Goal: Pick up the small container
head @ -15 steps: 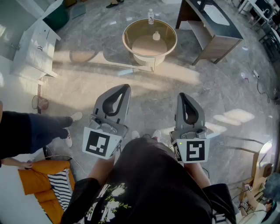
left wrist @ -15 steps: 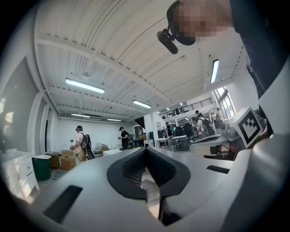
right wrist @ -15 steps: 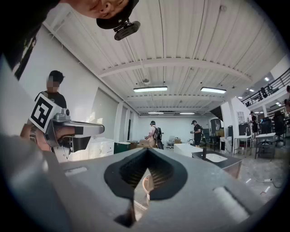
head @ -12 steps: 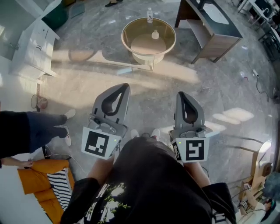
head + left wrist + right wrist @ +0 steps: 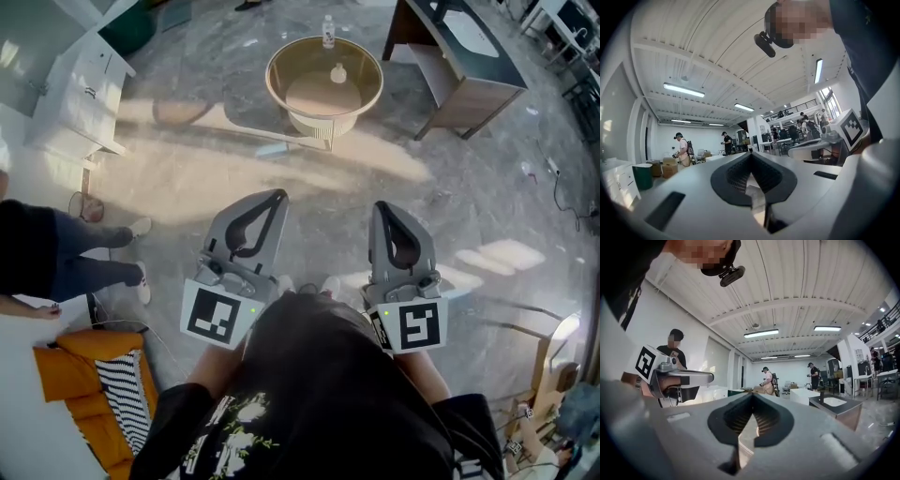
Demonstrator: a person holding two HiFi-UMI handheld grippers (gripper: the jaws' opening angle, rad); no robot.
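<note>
A small white container (image 5: 338, 73) stands on a round glass-topped table (image 5: 281, 66) far ahead on the floor, with a clear bottle (image 5: 327, 31) behind it. Both grippers are held level close to my body, well short of the table. My left gripper (image 5: 278, 195) has its jaws shut with nothing between them, and in the left gripper view (image 5: 751, 154) the tips meet. Beside it, my right gripper (image 5: 381, 207) is also shut and empty, its tips together in the right gripper view (image 5: 752, 395). Neither gripper view shows the container.
A wooden desk (image 5: 459, 56) stands right of the round table, a white cabinet (image 5: 80, 80) at the far left. A person (image 5: 56, 262) stands at the left beside an orange jacket (image 5: 89, 394). Cables (image 5: 562, 187) lie at the right.
Both grippers stay shut and sit a little lower in the head view, the left one angled more to the right. The person at the left has stepped further left.
</note>
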